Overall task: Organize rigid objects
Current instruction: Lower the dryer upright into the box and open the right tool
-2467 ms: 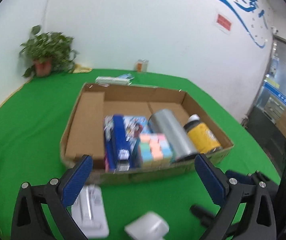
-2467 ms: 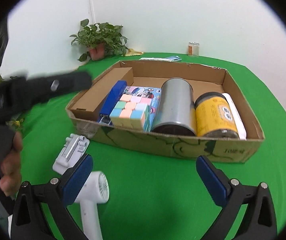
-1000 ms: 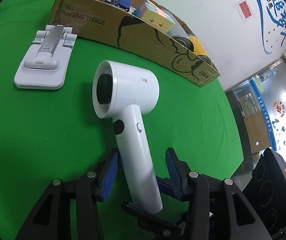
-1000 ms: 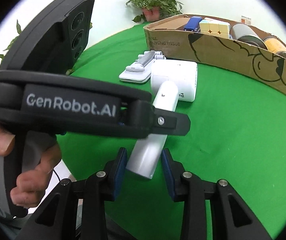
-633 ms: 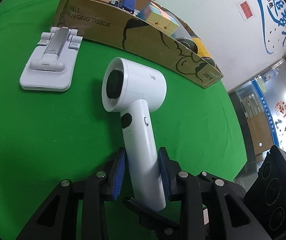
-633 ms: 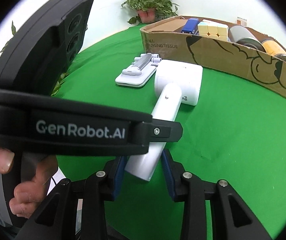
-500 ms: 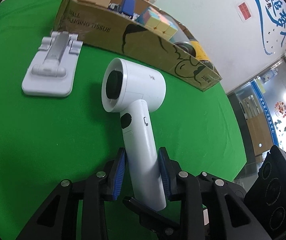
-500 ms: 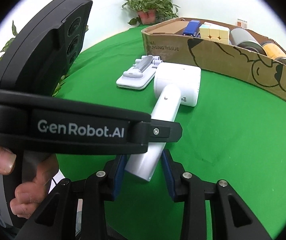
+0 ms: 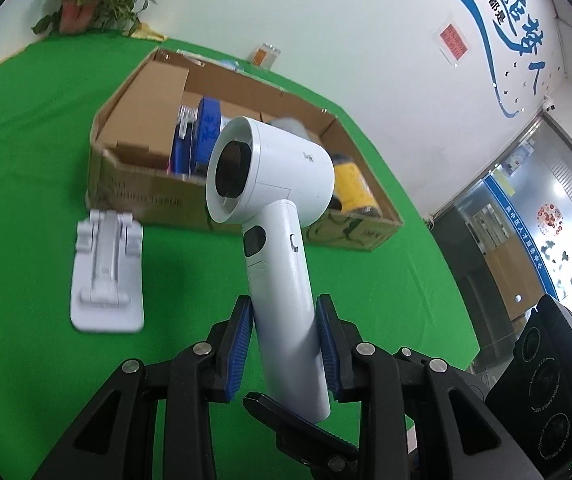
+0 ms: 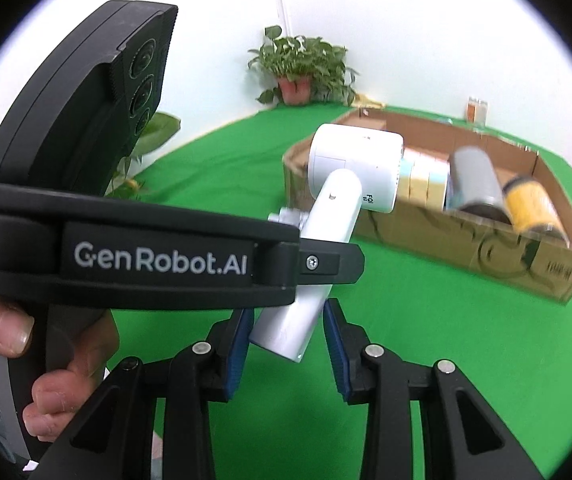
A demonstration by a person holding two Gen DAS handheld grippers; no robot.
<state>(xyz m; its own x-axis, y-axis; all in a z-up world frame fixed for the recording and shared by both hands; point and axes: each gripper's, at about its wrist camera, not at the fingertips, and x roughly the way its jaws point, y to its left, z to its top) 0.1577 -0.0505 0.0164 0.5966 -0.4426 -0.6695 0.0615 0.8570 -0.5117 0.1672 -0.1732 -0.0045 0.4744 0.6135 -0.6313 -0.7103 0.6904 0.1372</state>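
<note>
One hair dryer (image 9: 274,184), one cardboard box (image 9: 146,196), one phone stand (image 9: 106,280), two cans (image 10: 477,180).

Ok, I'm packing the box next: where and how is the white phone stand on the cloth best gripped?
Judging by its pose, the white phone stand lies flat, so come from above and close across its raised central arm; the broad flat base looks too wide and low for the jaws.

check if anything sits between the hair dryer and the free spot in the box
Nothing visible does. Both grippers hold the hair dryer clear of the cloth; the box's near wall is low. The white stand lies off to the side.
</note>
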